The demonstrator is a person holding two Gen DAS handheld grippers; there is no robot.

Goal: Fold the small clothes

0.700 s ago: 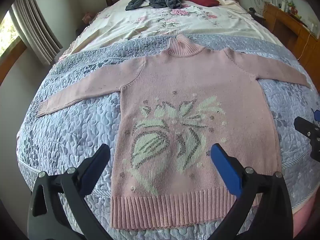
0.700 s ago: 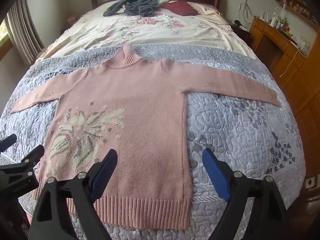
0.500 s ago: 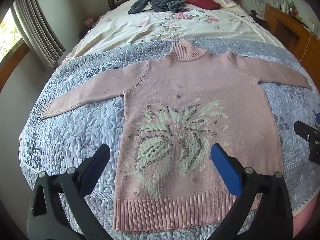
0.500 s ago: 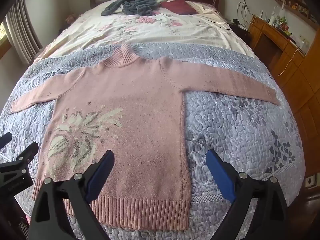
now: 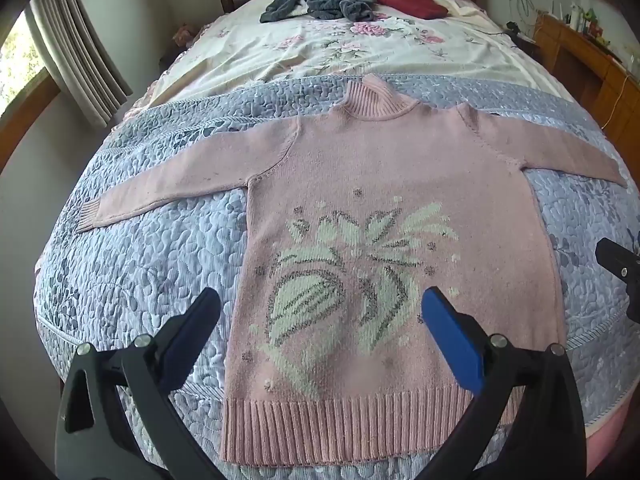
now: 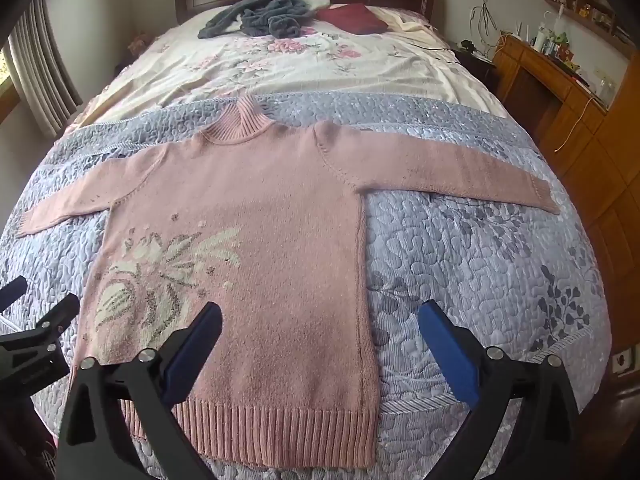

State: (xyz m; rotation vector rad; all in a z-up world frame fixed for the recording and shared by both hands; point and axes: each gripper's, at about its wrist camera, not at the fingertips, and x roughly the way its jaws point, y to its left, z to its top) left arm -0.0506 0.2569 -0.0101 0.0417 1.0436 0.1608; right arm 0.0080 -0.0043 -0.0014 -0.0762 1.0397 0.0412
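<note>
The pink sweater (image 5: 392, 216) lies spread flat and face up on the grey-blue quilt (image 5: 152, 264) at the near end of the bed (image 6: 500, 264), its ribbed collar pointing toward the headboard and its ribbed hem close to the near edge. Both sleeves stretch straight out to the sides — the one on the left reaches almost to the quilt's edge, and the one on the right does the same. The knitted leaf design on the front is fully in view, so no part of the body has been turned over itself.

As I judge it, the folding has not begun: the garment looks laid out and smoothed, ready for a first fold, but every fold is still to do — sleeves in, then the body doubled.

The left gripper (image 5: 320, 320) hovers above the hem with its fingers wide apart and nothing between them. The right gripper (image 6: 320, 328) hangs over the sweater's right side seam, fingers likewise spread and empty. Neither touches the cloth.

Further up the bed, on the floral sheet (image 6: 320, 64), sit a crumpled grey garment (image 6: 264, 14) and a folded dark red one (image 6: 352, 18), both well apart from the sweater
</note>
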